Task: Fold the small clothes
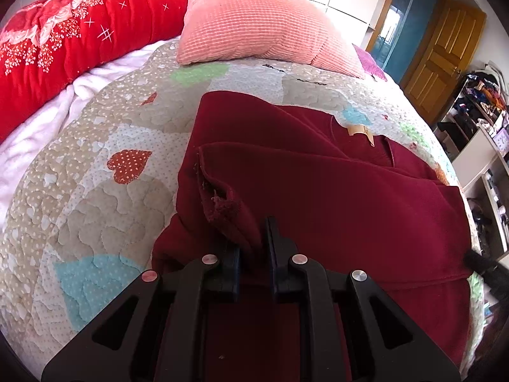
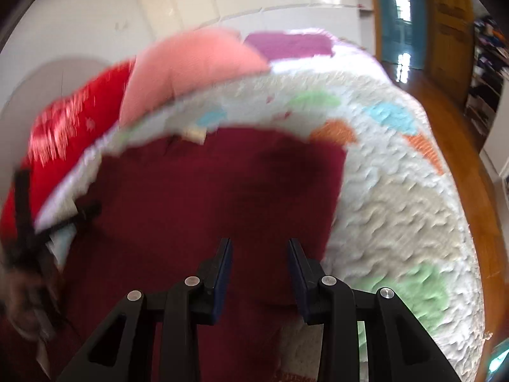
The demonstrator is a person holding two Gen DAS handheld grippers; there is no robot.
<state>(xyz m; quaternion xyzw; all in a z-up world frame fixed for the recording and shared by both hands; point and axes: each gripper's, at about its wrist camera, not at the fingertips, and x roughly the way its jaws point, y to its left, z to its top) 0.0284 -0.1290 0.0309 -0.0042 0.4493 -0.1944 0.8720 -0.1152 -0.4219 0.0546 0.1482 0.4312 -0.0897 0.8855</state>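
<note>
Left tongs point(image 1: 254, 238) pinch a raised fold of a dark red garment point(image 1: 334, 197) on a bed, their two black fingers point(image 1: 276, 238) drawn in narrow with the cloth bunched between them. A frayed, torn edge point(image 1: 219, 203) of the fabric stands just beyond the fingertips. The garment lies spread across a patchwork quilt point(image 1: 105, 191) sewn with hearts and pale dotted patches, and a tan label point(image 1: 358, 130) shows at its neckline toward the far side. A pink ribbed pillow point(image 1: 254, 22) rests at the far end of the bed, with a red flowered blanket point(image 1: 63, 41) rolled along the far left. A wooden door point(image 1: 442, 54) stands open at the far right, beside shelves point(image 1: 477, 108) crowded with small items.

The right wrist view is smeared by motion blur. There the right tongs point(image 2: 259, 245) stand wide apart above the near part of the same garment point(image 2: 222, 191), gripping nothing; whether the tips touch the cloth cannot be told. The left tongs point(image 2: 86, 210) appear as a dark blurred shape at the left edge of the garment. The quilt point(image 2: 397, 207) curves away to the right, with a wooden floor point(image 2: 477, 175) beyond it.
</note>
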